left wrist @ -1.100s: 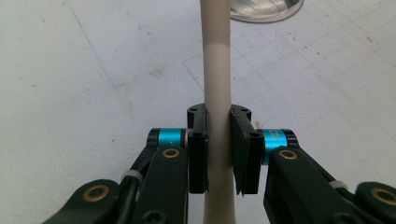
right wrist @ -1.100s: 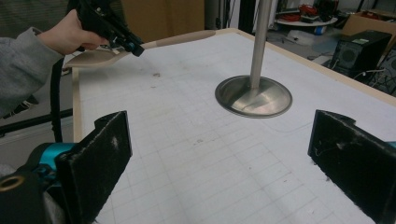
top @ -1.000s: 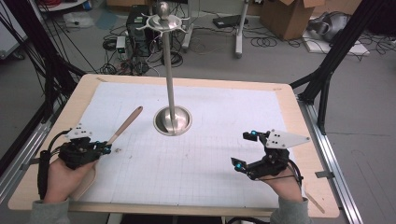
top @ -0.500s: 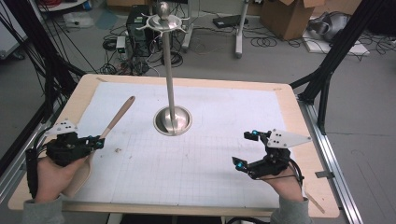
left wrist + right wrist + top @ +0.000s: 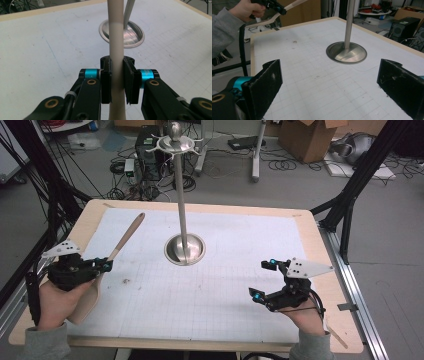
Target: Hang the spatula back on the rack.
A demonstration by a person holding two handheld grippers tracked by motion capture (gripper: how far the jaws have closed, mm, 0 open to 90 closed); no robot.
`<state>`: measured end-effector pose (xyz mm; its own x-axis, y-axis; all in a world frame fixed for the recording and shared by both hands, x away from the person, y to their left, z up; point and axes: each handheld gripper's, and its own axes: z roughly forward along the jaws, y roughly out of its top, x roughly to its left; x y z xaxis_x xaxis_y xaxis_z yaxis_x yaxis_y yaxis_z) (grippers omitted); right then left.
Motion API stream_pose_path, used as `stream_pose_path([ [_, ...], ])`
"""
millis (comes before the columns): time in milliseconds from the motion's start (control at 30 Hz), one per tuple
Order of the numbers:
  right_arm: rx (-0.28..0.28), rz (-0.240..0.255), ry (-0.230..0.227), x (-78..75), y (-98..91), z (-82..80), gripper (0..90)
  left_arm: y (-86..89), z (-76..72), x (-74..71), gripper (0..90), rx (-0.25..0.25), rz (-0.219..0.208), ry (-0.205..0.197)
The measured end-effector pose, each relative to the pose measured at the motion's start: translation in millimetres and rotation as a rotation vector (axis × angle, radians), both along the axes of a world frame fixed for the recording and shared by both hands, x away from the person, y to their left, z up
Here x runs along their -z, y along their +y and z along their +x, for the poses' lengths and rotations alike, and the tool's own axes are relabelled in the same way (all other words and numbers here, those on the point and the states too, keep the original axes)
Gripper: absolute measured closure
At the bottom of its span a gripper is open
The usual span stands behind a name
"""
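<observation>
A wooden spatula (image 5: 127, 233) is held off the table at the left, its handle slanting toward the far right and its flat blade (image 5: 89, 298) near the person's hand. My left gripper (image 5: 107, 265) is shut on the handle; in the left gripper view both pads press the pale handle (image 5: 116, 37). My right gripper (image 5: 262, 279) rests low at the front right, open, with nothing between its wide-apart jaws (image 5: 332, 87). A metal stand (image 5: 185, 249) with a round base and a tall pole stands mid-table.
White gridded paper (image 5: 225, 285) covers the wooden tabletop (image 5: 320, 250). The stand's pole carries a ring of hooks (image 5: 175, 141) at its top. Black frame struts (image 5: 350, 195) flank the table, with cables and boxes on the floor beyond.
The left gripper has risen and shifted left with the spatula, whose handle tip now points higher and farther away. The right gripper has not moved.
</observation>
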<state>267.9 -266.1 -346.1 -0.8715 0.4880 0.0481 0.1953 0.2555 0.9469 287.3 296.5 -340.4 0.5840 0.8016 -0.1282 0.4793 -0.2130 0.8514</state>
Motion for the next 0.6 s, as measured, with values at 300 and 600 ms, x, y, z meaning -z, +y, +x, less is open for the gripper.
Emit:
stream_pose_path([
  [300,0.001,0.004,-0.002,-0.2,-1.0,-0.1,5.3,-0.1,1.2,-18.2,77.9,-0.011,0.004,-0.039],
  [600,0.001,0.005,0.000,-0.3,-1.1,-0.3,5.3,-1.0,4.2,-35.2,78.0,-0.001,0.006,-0.058],
])
